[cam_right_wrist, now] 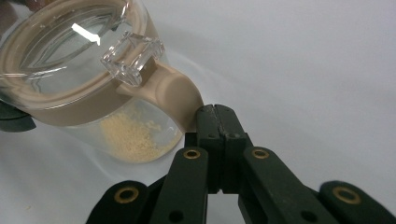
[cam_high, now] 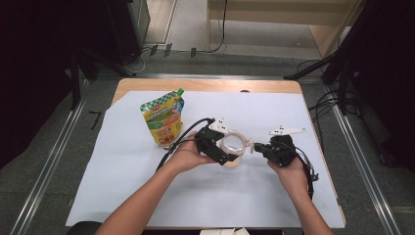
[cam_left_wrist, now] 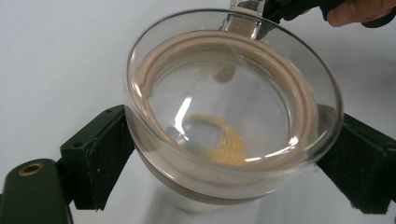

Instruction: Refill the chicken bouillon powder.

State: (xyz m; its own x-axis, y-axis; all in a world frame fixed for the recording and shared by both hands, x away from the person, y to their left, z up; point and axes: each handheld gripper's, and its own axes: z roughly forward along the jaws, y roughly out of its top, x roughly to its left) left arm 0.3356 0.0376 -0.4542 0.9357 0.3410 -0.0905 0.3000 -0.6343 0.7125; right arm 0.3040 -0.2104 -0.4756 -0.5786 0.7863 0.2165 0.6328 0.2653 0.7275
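Centrally, round clear glass jar (cam_left_wrist: 233,126), beige rim, yellow powder (cam_right_wrist: 133,137) inside

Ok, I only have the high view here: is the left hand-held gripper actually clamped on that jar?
Observer: Yes. In the left gripper view the left hand-held gripper has a pad pressed on each side of the jar, just under its lid.
Operator: And the right one?
Observer: The right hand-held gripper is shut with nothing between its jaws, and its tips rest against the lid's beige lug.
Operator: Anything inside?
Observer: A little yellowish powder lies at the bottom.
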